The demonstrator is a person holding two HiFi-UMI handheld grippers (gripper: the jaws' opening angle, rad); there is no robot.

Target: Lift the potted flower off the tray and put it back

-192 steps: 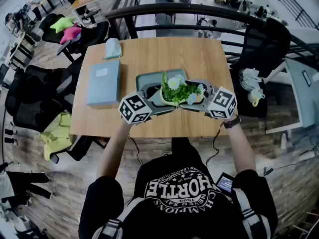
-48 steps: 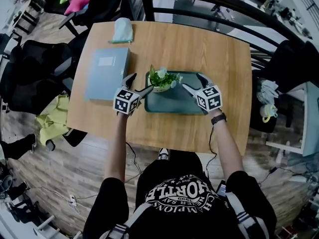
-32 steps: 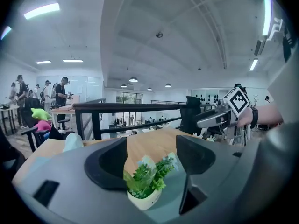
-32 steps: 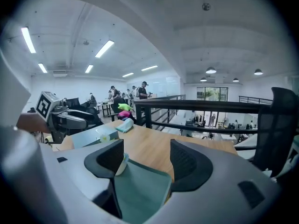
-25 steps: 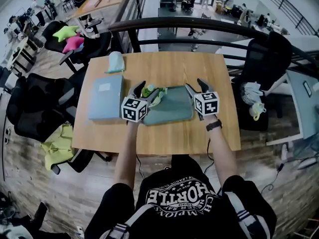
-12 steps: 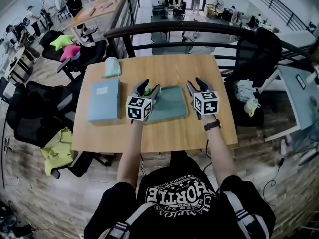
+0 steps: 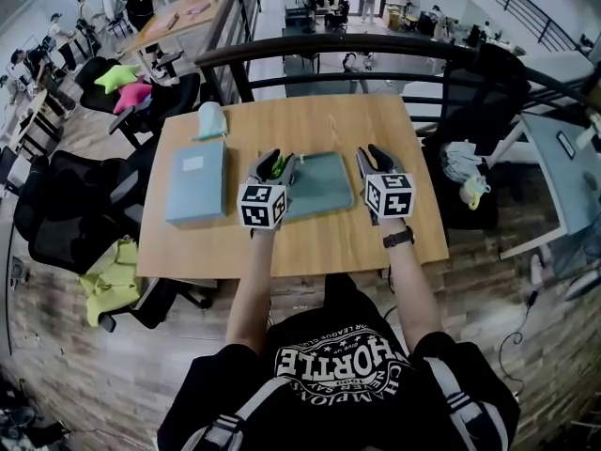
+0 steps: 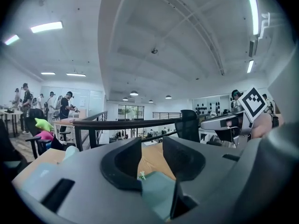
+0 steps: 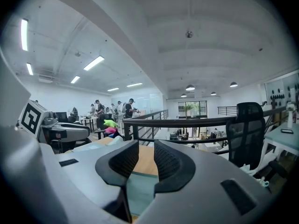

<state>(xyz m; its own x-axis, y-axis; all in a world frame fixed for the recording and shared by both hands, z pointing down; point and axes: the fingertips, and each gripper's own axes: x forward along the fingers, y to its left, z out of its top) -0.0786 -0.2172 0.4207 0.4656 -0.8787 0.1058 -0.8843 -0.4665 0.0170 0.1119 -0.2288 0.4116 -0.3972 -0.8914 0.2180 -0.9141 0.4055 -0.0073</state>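
Observation:
The potted flower [image 7: 279, 166] stands at the left end of the teal tray [image 7: 324, 181], only a bit of green showing behind my left gripper [image 7: 277, 161]. That gripper hovers just above and in front of the plant, its jaws closing with nothing between them. In the left gripper view a small blossom [image 8: 141, 175] and the tray [image 8: 156, 195] show through the gap of the left gripper [image 8: 152, 155]. My right gripper [image 7: 370, 155] hangs over the tray's right edge. Its jaws are also closing on nothing, and the right gripper [image 9: 146, 160] looks past the tray [image 9: 140, 185].
A pale blue box [image 7: 198, 182] lies left of the tray, with a mint-coloured object [image 7: 212, 120] at the table's far left corner. The wooden table [image 7: 319, 120] backs onto a black railing [image 7: 329, 45]. Black chairs stand at left [image 7: 75, 195] and right [image 7: 479, 92].
Both grippers earlier held the flower up, then it came to stand on the tray's left end. Over the last second both grippers drew back and rose, their jaws narrowing.

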